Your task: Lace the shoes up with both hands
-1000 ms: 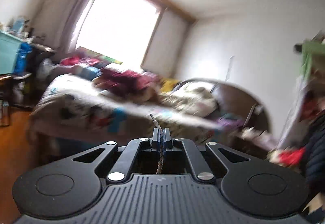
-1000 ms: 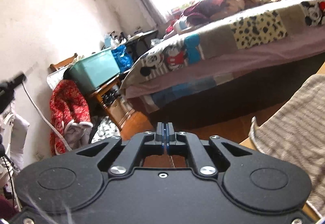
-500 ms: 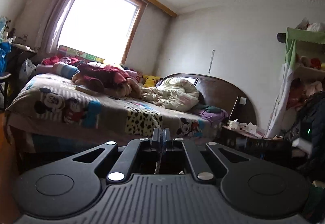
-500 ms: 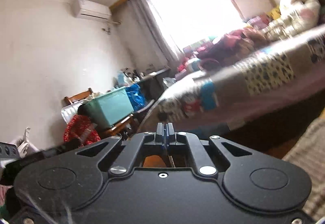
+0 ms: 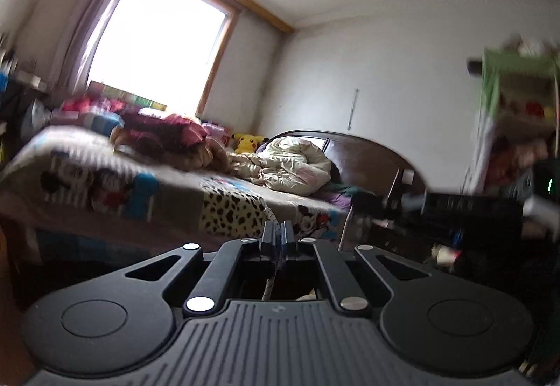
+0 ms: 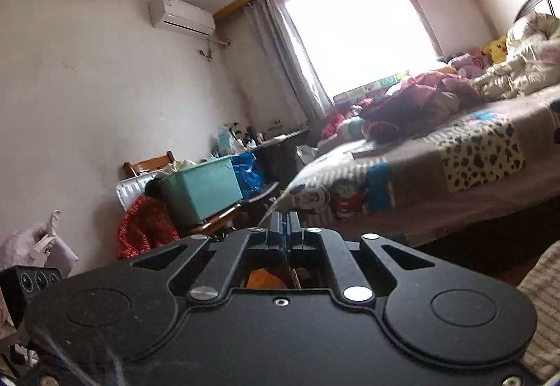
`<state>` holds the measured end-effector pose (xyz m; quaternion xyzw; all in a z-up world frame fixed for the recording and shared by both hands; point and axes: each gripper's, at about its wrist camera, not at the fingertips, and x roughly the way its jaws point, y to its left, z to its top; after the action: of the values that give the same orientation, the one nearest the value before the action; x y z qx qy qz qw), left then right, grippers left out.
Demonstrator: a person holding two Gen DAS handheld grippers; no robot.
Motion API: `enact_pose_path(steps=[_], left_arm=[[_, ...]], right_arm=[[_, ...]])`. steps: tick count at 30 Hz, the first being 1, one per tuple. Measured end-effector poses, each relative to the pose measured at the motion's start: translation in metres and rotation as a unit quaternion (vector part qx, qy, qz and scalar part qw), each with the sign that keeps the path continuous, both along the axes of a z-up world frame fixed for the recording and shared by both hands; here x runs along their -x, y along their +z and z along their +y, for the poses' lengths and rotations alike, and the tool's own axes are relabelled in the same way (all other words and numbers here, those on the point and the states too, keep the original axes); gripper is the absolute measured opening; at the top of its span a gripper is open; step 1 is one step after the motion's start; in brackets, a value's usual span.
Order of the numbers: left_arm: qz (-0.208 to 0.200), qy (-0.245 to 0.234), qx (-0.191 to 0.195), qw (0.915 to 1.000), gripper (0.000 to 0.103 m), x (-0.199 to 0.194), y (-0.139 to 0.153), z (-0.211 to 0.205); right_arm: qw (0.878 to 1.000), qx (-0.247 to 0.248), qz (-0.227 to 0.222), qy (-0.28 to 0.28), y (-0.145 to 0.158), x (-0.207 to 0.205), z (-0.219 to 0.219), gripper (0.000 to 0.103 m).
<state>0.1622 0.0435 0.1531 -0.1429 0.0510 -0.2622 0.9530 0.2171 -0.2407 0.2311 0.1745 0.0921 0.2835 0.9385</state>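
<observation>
A: Shoelace (image 5: 269, 282): one end sat pinched in the left hand-held gripper (image 5: 279, 233), fingers closed on it, a short tip poking out past them. The speckled cord ran back below the fingers.

B: And the right hand-held gripper (image 6: 287, 228)?

A: Closed as well. A thin dark strand (image 6: 295, 275) showed beneath its fingers and a pale tip (image 6: 271, 211) stuck out in front; I judged that to be the other lace end, though it was small. Both cameras pointed up at the bed (image 6: 455, 154) and the window (image 5: 157, 46). No shoe was visible in either view.

B: Handling notes?

A: Judgement only: light, limp, woven cord, no stiffness to push with, so it would only follow a pull. Braided surface probably gave fair grip; a slack hold might let it slide. Best hold looked near the tip, where threading needs control.

B: Risk?

A: Tugging unevenly could pull one end short.
</observation>
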Motion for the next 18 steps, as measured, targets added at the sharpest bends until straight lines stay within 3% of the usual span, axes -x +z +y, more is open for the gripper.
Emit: enact_pose_path(steps=[5, 8, 10, 12, 18], left_arm=[[0.006, -0.002, 0.011, 0.9999, 0.001, -0.004, 0.0, 0.002], [-0.017, -0.002, -0.028, 0.9994, 0.001, 0.0, 0.003, -0.006], [-0.015, -0.004, -0.002, 0.9999, 0.001, 0.0, 0.003, 0.001], [-0.031, 0.006, -0.027, 0.9991, 0.001, 0.004, 0.006, -0.001], [-0.027, 0.022, -0.034, 0.9988, 0.001, 0.002, 0.0, 0.003]], right_arm=[[1.0, -0.019, 0.001, 0.0, 0.004, -0.004, -0.007, 0.001], [1.0, -0.007, 0.003, 0.005, 0.002, -0.011, 0.001, 0.001], [1.0, 0.001, 0.004, 0.008, 0.001, -0.015, 0.006, 0.001], [1.0, 0.009, 0.01, 0.009, -0.002, -0.022, 0.011, 0.001], [0.999, 0.017, 0.039, 0.019, -0.02, -0.029, 0.021, 0.001]])
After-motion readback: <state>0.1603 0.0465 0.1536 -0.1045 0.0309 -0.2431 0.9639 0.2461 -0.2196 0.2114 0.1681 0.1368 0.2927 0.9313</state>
